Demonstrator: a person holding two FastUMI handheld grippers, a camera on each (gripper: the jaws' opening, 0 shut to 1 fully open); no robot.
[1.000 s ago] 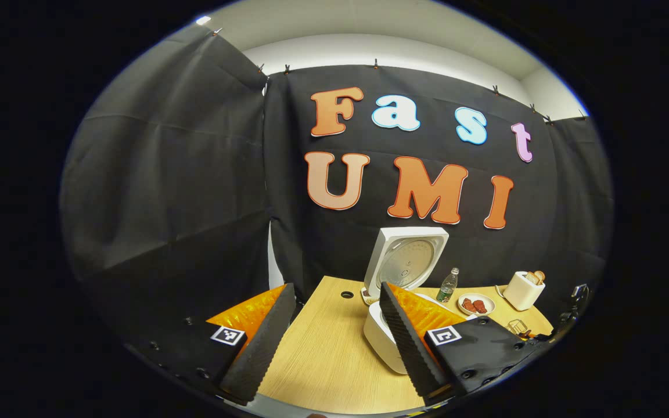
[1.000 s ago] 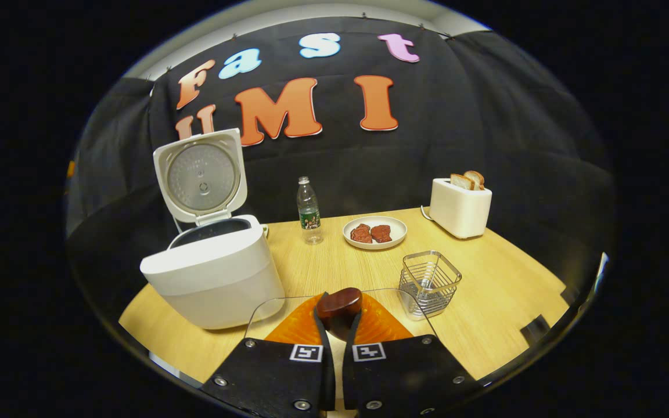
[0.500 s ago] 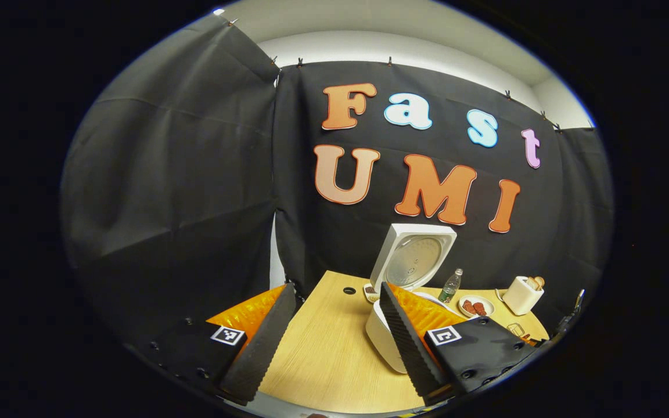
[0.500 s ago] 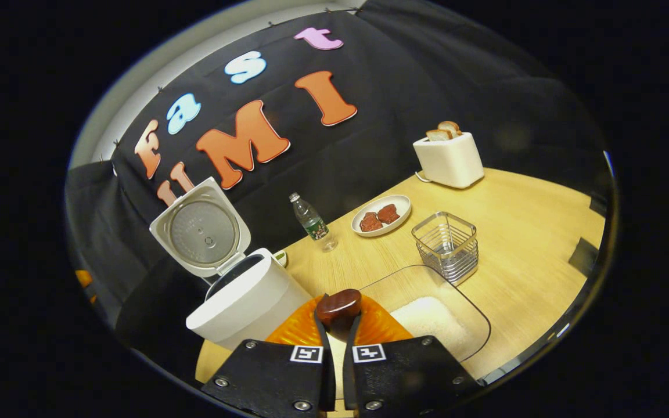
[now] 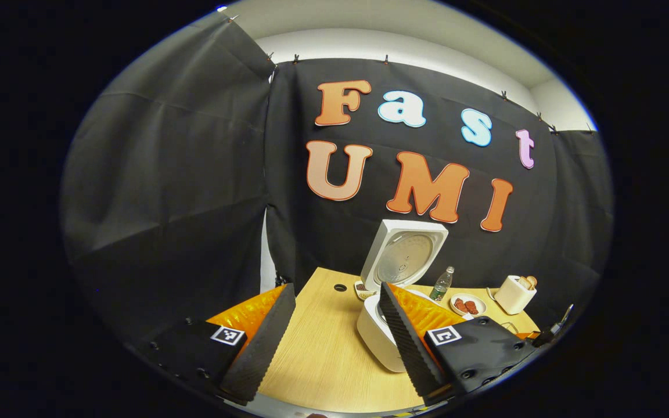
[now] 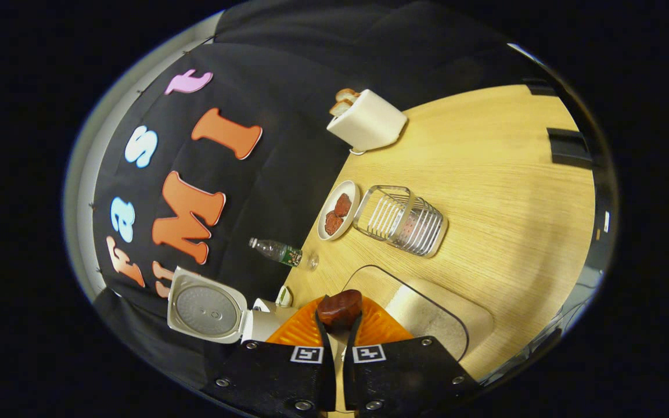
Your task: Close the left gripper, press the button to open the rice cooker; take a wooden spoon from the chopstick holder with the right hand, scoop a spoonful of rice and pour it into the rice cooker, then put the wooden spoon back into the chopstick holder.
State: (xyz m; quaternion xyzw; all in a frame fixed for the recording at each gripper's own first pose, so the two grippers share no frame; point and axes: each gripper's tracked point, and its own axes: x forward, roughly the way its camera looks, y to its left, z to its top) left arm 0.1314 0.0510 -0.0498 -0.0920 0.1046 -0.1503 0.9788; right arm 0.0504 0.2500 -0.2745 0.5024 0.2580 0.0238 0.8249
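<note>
Tabletop (image 6: 485,174) tilts: my right hand-held gripper (image 6: 339,325) clamps the wooden spoon (image 6: 340,307), scooping rice (image 6: 421,316) next; left hand-held gripper (image 5: 334,325) gapes wide.

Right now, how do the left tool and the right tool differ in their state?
The left tool has its fingers spread wide with nothing between them, while the right tool is shut on the wooden spoon. The left tool faces the open rice cooker; the right tool is rolled sideways over the clear tray of rice. Both hang above the wooden table.
</note>
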